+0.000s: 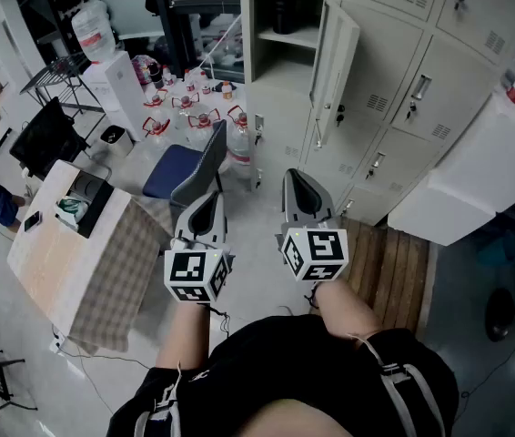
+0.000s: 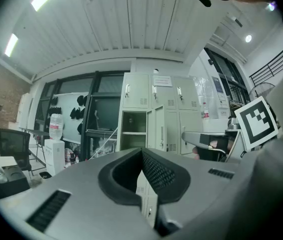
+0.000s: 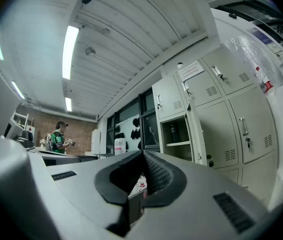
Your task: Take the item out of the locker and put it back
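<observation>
The grey locker bank (image 1: 394,71) stands ahead of me, one door (image 1: 335,69) swung open. Inside that compartment a dark bottle (image 1: 282,14) stands on the upper shelf; it also shows in the right gripper view (image 3: 173,132). My left gripper (image 1: 210,203) and right gripper (image 1: 298,188) are held side by side at waist height, well short of the locker. Both point level toward it. In the left gripper view the jaws (image 2: 142,153) are shut with nothing between them. The right gripper (image 3: 142,155) is shut and empty too.
A blue chair (image 1: 180,167) stands just left of the open locker, with several water jugs (image 1: 194,107) on the floor behind it. A table with a checked cloth (image 1: 103,262) lies at my left. A white cabinet (image 1: 476,180) juts out at right. A person in green (image 3: 57,140) stands far off.
</observation>
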`<state>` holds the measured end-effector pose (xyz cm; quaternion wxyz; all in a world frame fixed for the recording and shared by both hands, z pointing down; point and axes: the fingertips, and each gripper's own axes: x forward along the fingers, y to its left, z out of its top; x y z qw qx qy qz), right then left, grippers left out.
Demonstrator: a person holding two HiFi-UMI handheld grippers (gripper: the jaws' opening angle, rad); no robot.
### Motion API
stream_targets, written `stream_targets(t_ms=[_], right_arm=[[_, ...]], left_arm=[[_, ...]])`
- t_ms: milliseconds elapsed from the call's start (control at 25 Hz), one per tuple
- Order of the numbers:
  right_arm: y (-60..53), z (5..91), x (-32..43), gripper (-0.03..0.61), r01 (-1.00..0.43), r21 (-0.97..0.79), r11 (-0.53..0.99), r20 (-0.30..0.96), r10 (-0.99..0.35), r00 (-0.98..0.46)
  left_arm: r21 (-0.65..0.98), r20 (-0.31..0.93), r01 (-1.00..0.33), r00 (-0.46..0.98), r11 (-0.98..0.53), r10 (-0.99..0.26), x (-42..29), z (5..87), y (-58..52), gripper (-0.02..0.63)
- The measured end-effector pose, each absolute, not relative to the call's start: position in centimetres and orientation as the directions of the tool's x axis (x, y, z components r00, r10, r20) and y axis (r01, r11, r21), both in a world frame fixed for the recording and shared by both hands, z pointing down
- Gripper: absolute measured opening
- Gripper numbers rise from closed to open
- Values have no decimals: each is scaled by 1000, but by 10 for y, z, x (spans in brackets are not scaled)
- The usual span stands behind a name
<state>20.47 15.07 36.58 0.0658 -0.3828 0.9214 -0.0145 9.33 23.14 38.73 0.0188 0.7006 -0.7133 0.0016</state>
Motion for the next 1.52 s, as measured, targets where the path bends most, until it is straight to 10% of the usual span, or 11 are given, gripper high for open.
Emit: stream_targets(t_ms=[1520], right_arm=[[73, 368, 94, 17, -751, -48, 658, -169, -747, -644]], left_arm=[[-1, 5, -1000, 28, -28, -1000, -17, 406, 158, 12]])
